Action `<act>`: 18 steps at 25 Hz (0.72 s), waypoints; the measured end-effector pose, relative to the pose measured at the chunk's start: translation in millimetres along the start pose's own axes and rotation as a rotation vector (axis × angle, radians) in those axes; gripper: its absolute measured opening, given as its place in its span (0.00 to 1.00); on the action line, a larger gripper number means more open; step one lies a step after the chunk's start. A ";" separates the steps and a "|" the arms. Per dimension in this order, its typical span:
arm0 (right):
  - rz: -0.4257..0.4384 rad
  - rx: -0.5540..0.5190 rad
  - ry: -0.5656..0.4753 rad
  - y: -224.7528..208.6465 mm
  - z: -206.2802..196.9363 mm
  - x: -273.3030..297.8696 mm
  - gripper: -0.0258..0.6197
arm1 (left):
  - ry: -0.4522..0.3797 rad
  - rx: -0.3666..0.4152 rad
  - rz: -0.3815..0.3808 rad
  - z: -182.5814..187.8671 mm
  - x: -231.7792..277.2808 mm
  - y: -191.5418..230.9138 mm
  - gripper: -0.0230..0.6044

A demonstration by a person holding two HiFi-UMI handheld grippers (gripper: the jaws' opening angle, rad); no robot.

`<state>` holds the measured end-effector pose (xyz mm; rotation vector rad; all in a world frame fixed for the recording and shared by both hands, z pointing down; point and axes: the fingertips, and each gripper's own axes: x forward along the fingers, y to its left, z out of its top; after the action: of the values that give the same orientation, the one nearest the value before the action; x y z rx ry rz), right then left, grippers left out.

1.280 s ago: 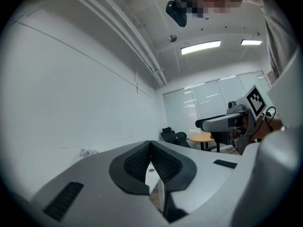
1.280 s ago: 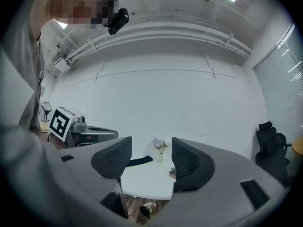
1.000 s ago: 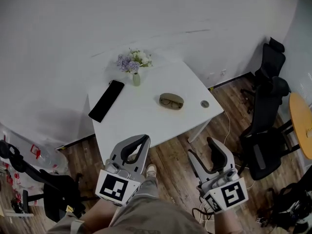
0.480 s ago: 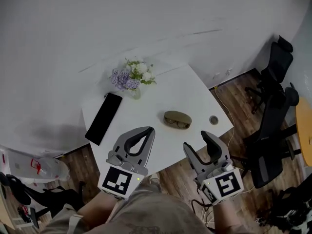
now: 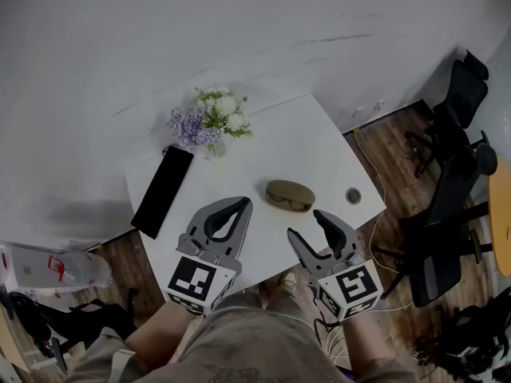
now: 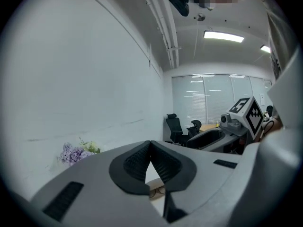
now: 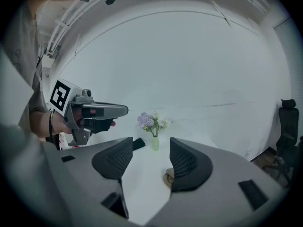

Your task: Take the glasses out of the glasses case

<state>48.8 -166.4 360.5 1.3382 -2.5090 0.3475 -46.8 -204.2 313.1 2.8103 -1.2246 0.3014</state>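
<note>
A tan glasses case [image 5: 290,195] lies open on the white table [image 5: 311,146] with dark-rimmed glasses [image 5: 292,203] inside it. My left gripper [image 5: 244,203] hovers over the table's near edge, left of the case, with its jaws shut and empty. To the case's near side my right gripper [image 5: 306,223] hangs open with nothing in it. In the right gripper view the case [image 7: 168,177] peeks out beside the right jaw of that gripper [image 7: 151,157]. The left gripper view shows the glasses [image 6: 156,191] just under the closed tips of that gripper [image 6: 150,144].
A black phone [image 5: 162,191] lies at the table's left end. A small vase of purple and white flowers [image 5: 206,122] stands at the back. A small round disc [image 5: 353,195] sits near the right edge. Black office chairs [image 5: 455,158] stand on the wood floor to the right.
The person has stepped up to the table, and both grippers have moved forward from over the floor to its near edge. The case has not moved.
</note>
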 end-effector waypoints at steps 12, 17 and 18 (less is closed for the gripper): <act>0.120 0.067 0.172 -25.9 -74.1 46.1 0.44 | 0.179 -0.050 0.046 -74.6 44.8 3.4 0.06; 0.154 0.104 0.255 -34.3 -118.2 72.9 0.43 | 0.257 -0.119 0.022 -128.5 72.1 4.3 0.06; 0.156 0.107 0.272 -36.0 -126.9 78.5 0.43 | 0.275 -0.153 0.012 -141.8 78.2 5.0 0.06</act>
<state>53.2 -203.7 509.3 1.0506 -2.3967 0.6588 -20.2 -244.9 467.7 2.5312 -1.1500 0.5484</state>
